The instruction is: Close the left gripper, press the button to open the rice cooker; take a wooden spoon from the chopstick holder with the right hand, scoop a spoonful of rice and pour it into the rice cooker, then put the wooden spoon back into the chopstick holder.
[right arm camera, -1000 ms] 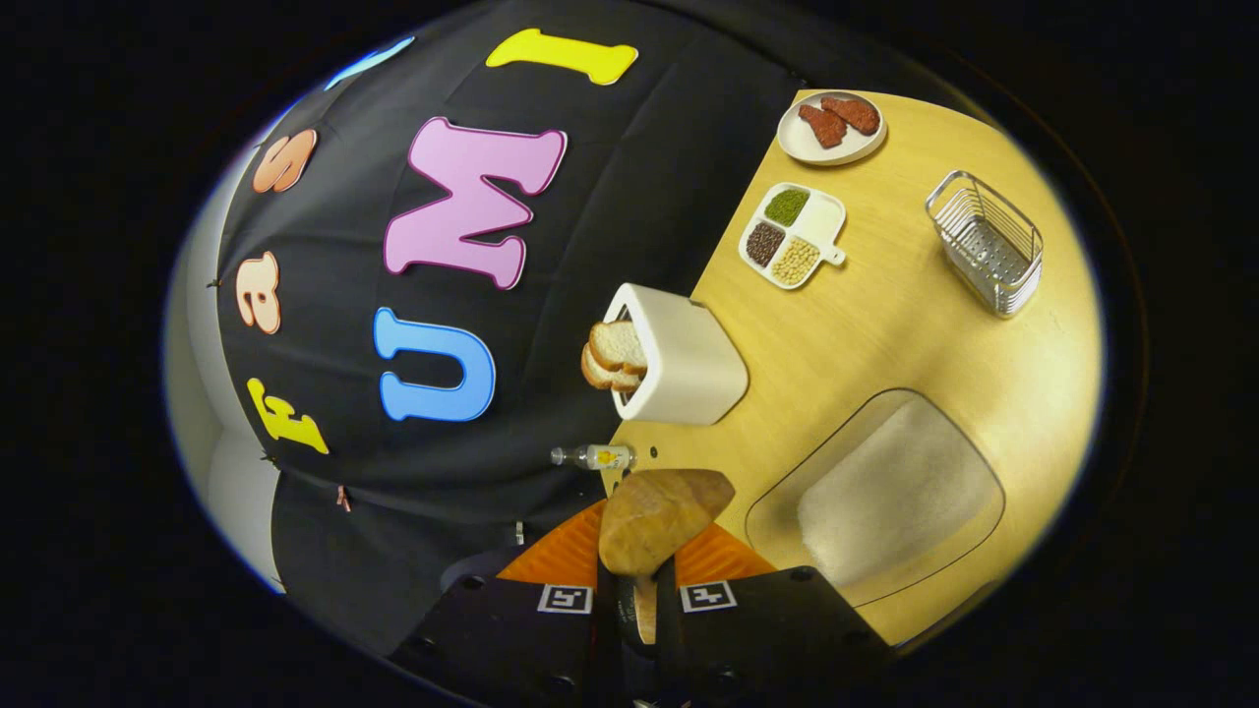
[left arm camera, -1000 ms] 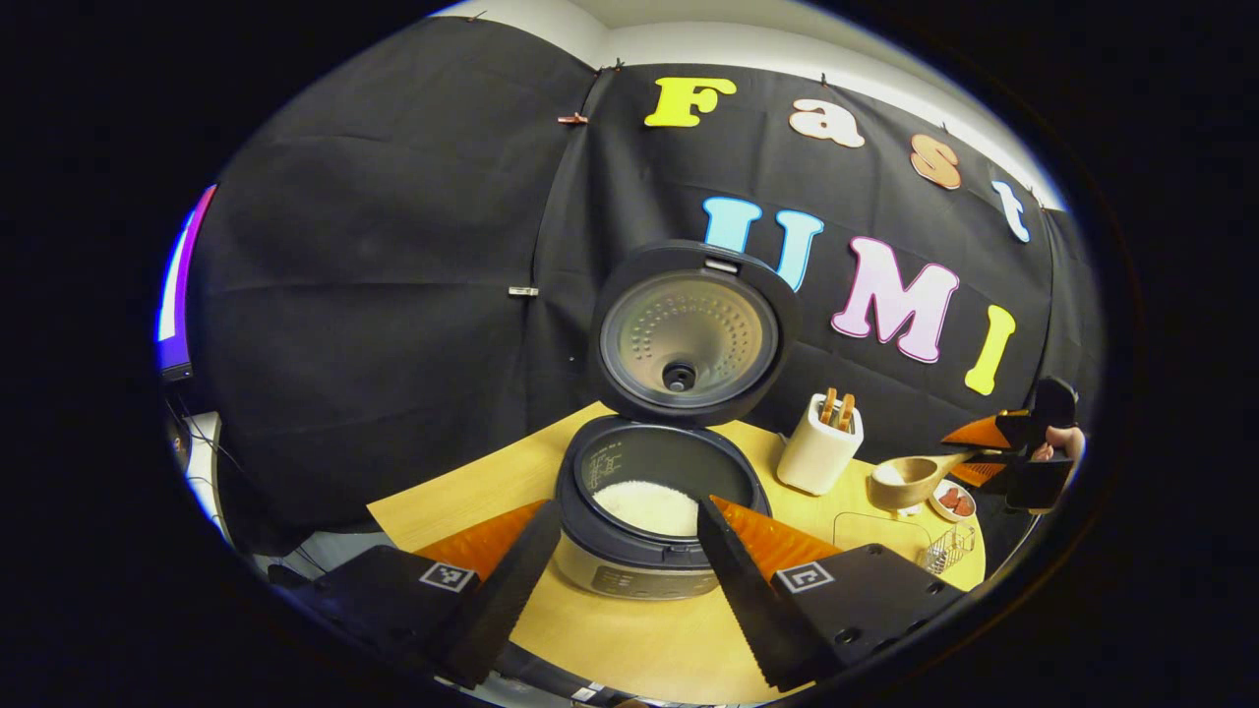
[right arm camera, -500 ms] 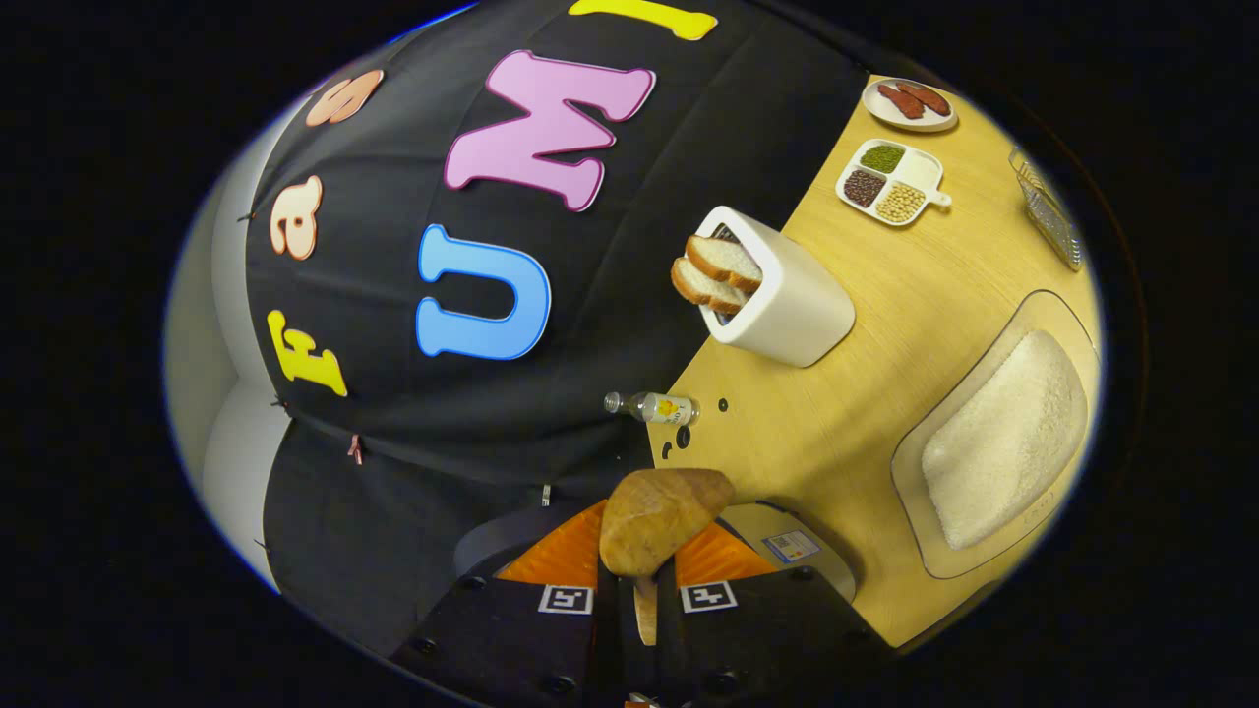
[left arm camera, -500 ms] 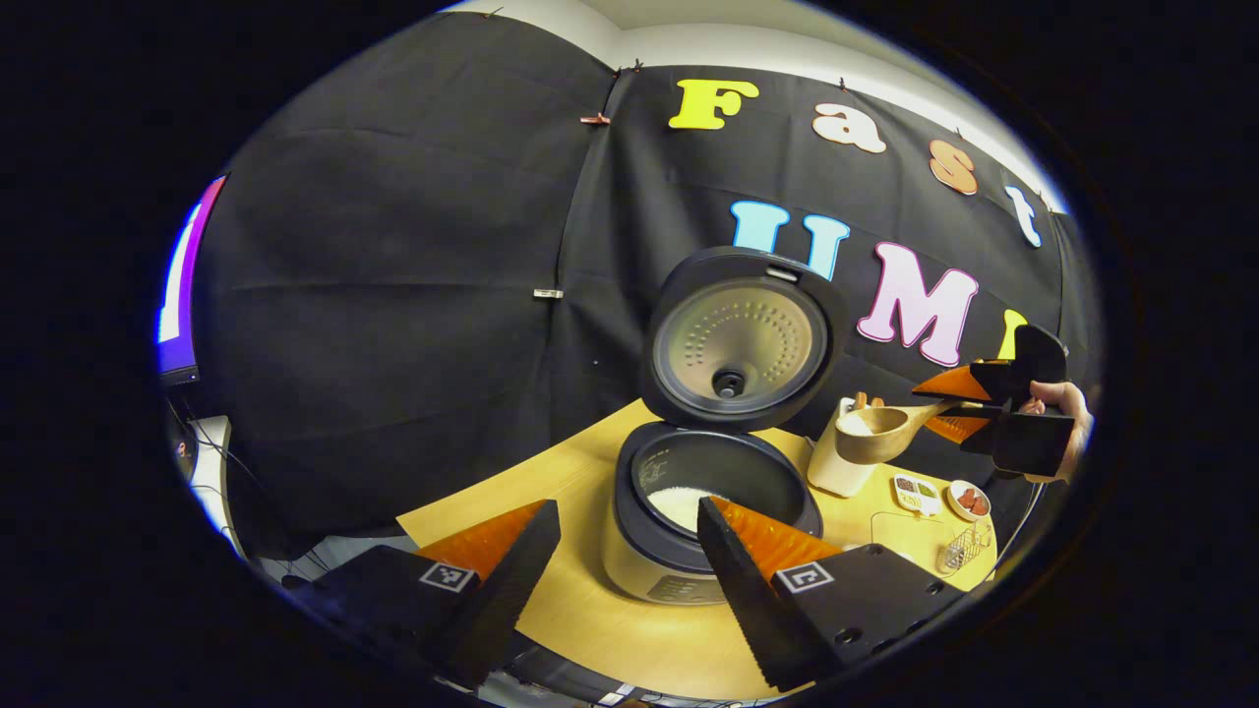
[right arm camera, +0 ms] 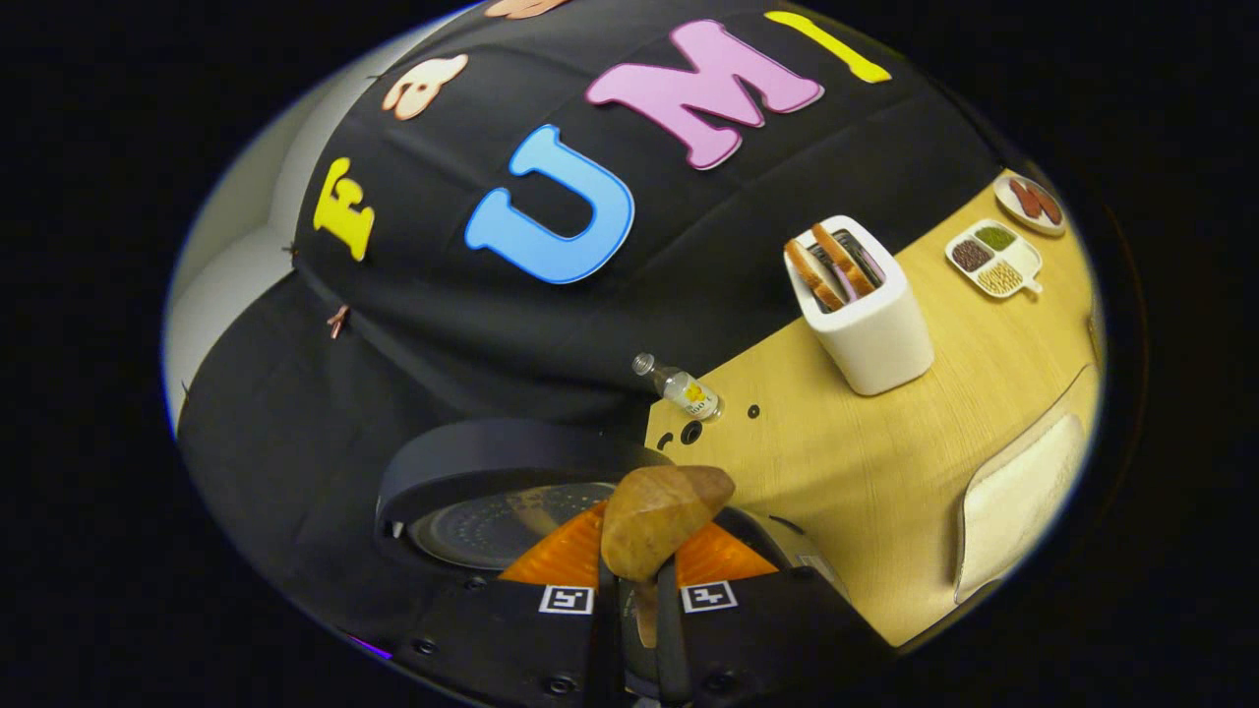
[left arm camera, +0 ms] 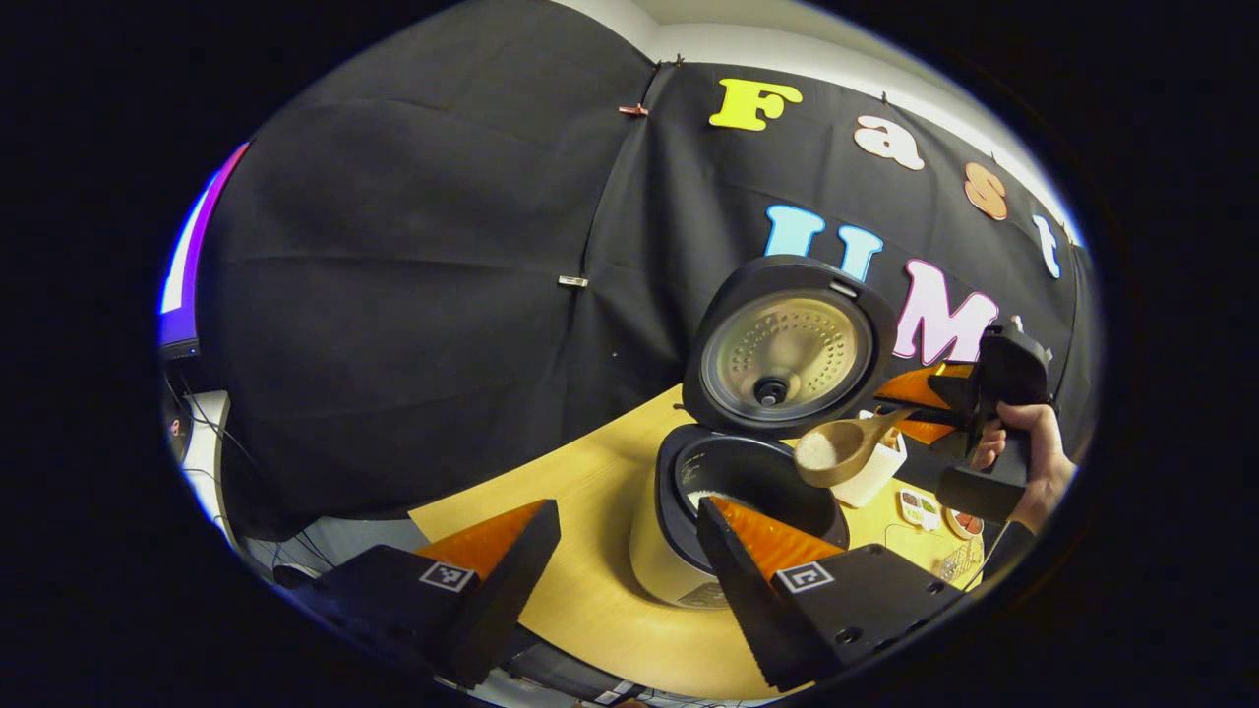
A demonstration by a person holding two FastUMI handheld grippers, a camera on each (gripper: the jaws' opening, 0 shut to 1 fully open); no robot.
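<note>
No words or numbers can be read here. The left gripper (left arm camera: pixel 628 504) has a small square black-and-white code sticker (left arm camera: pixel 446 576) on each side. The right gripper (right arm camera: pixel 644 531) has two of the same stickers (right arm camera: pixel 566 599). The little bottle (right arm camera: pixel 684 388) has a yellow label, too small to read. The rice cooker (left arm camera: pixel 654 551) has tiny white marks inside its pot (left arm camera: pixel 689 473), also too small.

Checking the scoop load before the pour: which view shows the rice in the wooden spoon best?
The left gripper view. The wooden spoon faces its camera there, with rice visible in the bowl, above the open rice cooker. The right gripper view shows the spoon's underside between the jaws; the rice is hidden.
</note>
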